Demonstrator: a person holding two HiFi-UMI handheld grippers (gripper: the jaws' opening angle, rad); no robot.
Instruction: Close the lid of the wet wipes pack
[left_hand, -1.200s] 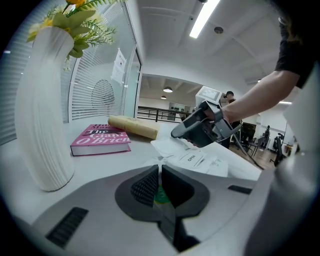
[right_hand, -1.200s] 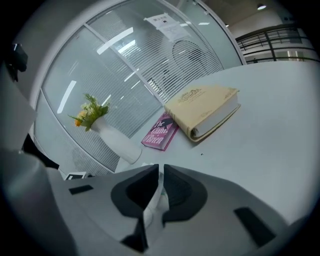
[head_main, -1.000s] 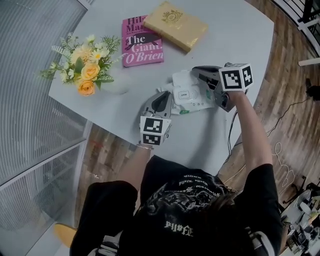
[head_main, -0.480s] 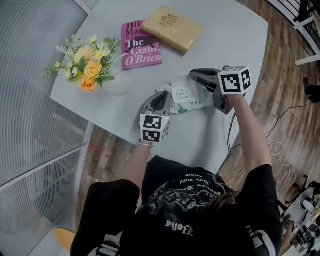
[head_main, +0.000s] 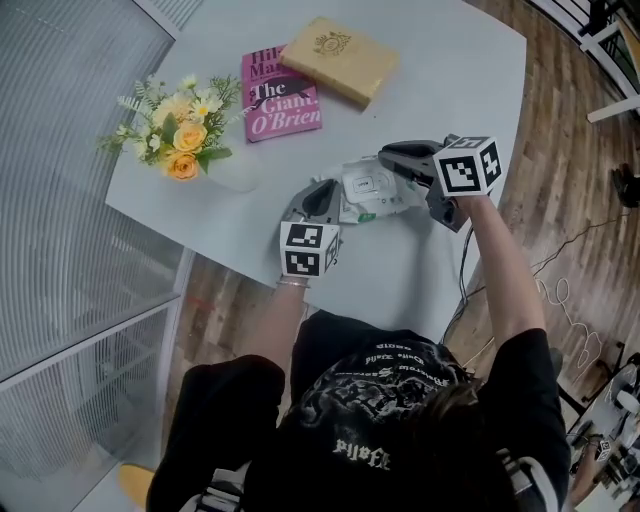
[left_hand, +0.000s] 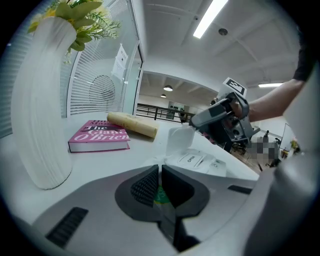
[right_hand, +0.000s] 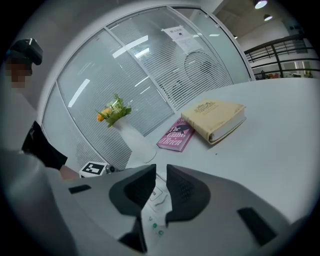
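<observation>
- Centrally, a white soft-plastic wet wipes pack (head_main: 385, 197) with green print lies flat on the pale grey counter (head_main: 450, 60), near its front edge, between the two hand-held tools.
- Its white hinged lid (left_hand: 179, 141) stands raised, not down on the pack.
- A small white label (left_hand: 191, 159) on top of the pack, beside the lid, reads "OPEN".
- The left tongs (left_hand: 160, 174) are pressed almost together and pinch the green-and-white near edge of the pack.
- The right tongs (right_hand: 161, 172) hover over the far end of the pack, just beside the raised lid. Their jaws have just been opening and stand a little apart, with the pads pressing on nothing; the pack's white top shows through the gap.
- Farther back lies a pink paperback book (head_main: 283, 95) with the title "The Giant, O'Brien". The lines above it begin "Hil" and "Ma"; the rest is hidden.
- A tan hardcover book (head_main: 340, 60) with a gold emblem lies across the pink book's far corner. Its emblem is too small to read.
- At the left, a ribbed white vase (left_hand: 42, 105) holds yellow and orange flowers (head_main: 180, 130) with green leaves.
</observation>
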